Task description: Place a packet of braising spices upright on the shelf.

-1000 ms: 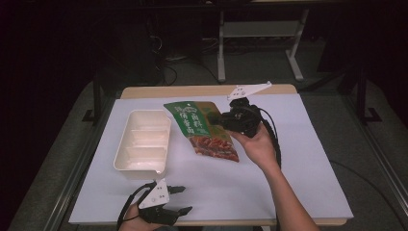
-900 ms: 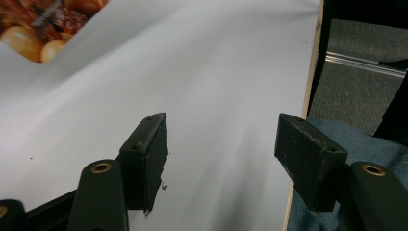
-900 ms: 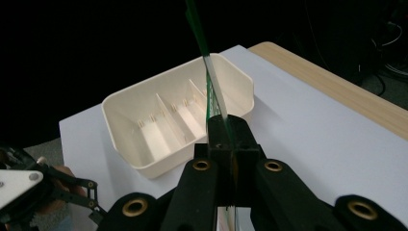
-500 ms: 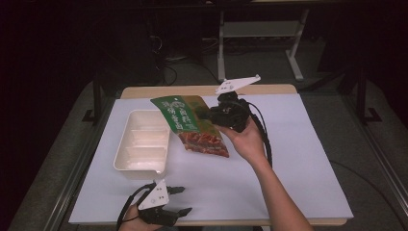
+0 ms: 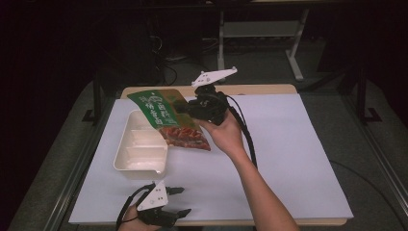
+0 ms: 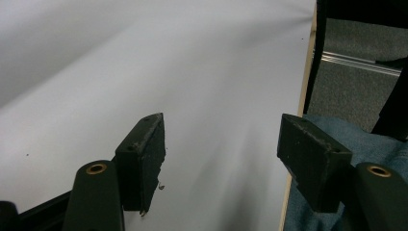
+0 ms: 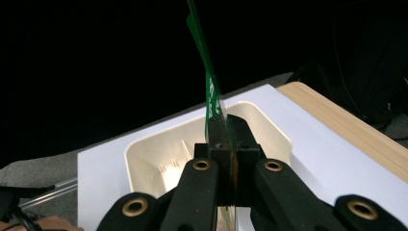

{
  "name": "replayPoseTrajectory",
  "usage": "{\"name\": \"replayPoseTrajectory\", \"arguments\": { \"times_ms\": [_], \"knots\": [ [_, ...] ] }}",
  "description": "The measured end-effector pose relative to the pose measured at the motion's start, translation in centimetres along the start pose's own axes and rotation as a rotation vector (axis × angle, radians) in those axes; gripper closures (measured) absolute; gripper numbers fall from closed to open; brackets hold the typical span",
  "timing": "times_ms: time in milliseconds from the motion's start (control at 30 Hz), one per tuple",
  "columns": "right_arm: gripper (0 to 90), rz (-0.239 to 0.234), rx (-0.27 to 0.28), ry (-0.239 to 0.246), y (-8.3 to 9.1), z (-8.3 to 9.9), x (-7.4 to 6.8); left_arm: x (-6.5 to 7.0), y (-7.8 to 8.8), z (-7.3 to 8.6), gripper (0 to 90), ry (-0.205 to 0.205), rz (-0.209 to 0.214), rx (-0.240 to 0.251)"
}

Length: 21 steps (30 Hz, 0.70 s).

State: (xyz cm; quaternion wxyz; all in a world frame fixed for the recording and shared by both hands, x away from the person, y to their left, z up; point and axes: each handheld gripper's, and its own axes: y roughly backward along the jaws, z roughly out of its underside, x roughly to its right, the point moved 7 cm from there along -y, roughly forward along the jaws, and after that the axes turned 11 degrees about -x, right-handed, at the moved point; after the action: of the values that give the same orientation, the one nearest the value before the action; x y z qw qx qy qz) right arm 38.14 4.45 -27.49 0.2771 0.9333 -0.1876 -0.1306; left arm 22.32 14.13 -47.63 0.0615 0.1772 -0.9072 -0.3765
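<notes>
A green snack bag (image 5: 161,115) with reddish contents hangs tilted above the table, its lower end over the right edge of a cream divided tray (image 5: 126,159). My right gripper (image 5: 185,107) is shut on the bag's upper edge. In the right gripper view the jaws (image 7: 226,127) pinch the thin green bag (image 7: 204,72) edge-on, with the tray (image 7: 159,154) below them. My left gripper (image 5: 185,200) rests at the table's near edge, in front of the tray, open. Nothing lies between its jaws (image 6: 221,144), only white sheet.
A white sheet (image 5: 288,159) covers the table, with a wooden strip (image 5: 260,89) bare along the far edge. A metal stand (image 5: 260,33) is on the dark floor behind. The person's blue-clad leg (image 6: 332,130) shows past the near edge.
My right gripper has carried the bag up and to the left, from the table's middle to over the tray's right edge. The left gripper has stayed put.
</notes>
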Motion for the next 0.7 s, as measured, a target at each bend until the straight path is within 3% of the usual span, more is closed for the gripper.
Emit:
{"name": "replayPoseTrajectory", "arguments": {
  "times_ms": [400, 700],
  "knots": [
    [89.6, -0.05, 0.038, 0.03, -1.6, -1.9, -2.1, 0.2, 0.0, 0.1, 33.2, -0.014, -0.002, 0.001],
    [89.6, -0.103, 0.045, 0.021, -4.7, -2.3, -3.2, 0.1, 0.1, 0.2, 32.8, -0.016, -0.006, 0.005]
  ]
}}
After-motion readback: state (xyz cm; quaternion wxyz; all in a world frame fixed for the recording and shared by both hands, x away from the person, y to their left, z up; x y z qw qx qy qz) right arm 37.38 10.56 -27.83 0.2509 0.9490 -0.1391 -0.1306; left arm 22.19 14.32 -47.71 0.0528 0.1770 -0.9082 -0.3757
